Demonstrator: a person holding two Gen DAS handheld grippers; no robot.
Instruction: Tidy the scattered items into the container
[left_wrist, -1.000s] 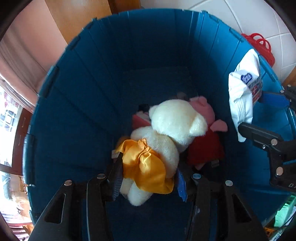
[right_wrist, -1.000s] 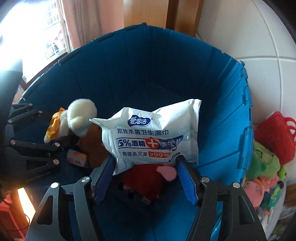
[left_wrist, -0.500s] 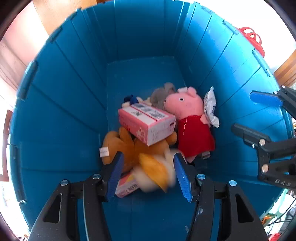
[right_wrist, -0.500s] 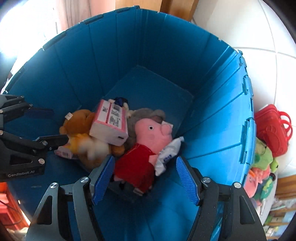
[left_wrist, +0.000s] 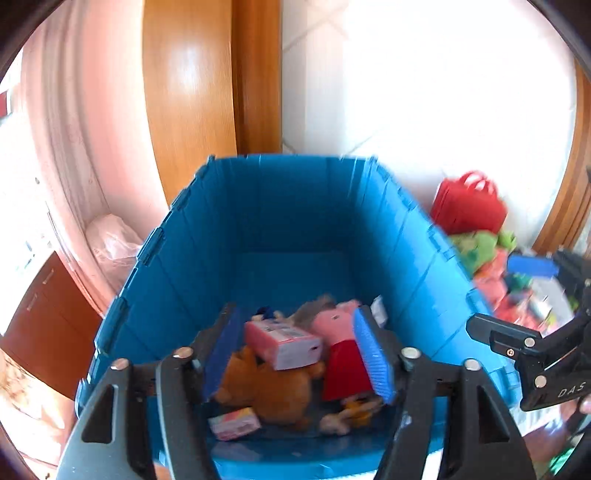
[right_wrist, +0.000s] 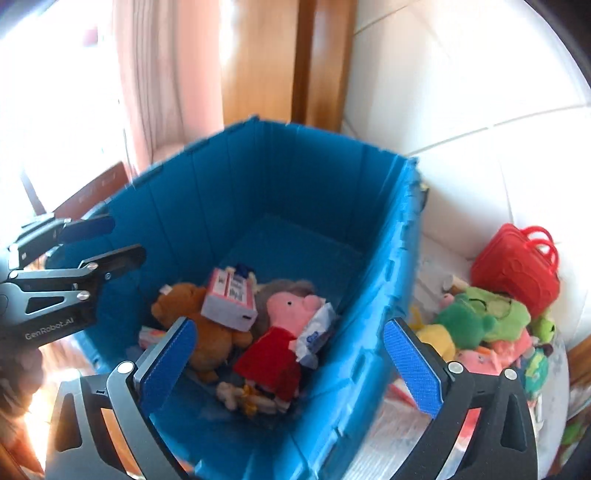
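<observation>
A big blue bin (left_wrist: 280, 221) (right_wrist: 373, 306) holds a pink pig plush in a red dress (right_wrist: 284, 325) (left_wrist: 338, 343), a brown bear (right_wrist: 195, 317), a pink box (right_wrist: 231, 297) (left_wrist: 284, 339), a white wipes pack (right_wrist: 314, 334) and a white bear with a yellow cloth (right_wrist: 243, 398) at the near wall. My left gripper (left_wrist: 299, 354) is open and empty above the bin's near edge. My right gripper (right_wrist: 291, 363) is open and empty above the bin's right rim.
A heap of scattered plush toys lies on the white floor right of the bin: a green frog (right_wrist: 480, 314), pink toys (right_wrist: 480, 362) and a red toy basket (right_wrist: 517, 266) (left_wrist: 465, 206). A wooden door frame (left_wrist: 207, 92) and pink curtain (right_wrist: 155, 81) stand behind the bin.
My left gripper dropped the white bear and my right gripper dropped the wipes pack into the bin. Both grippers have risen and pulled back, jaws open.
</observation>
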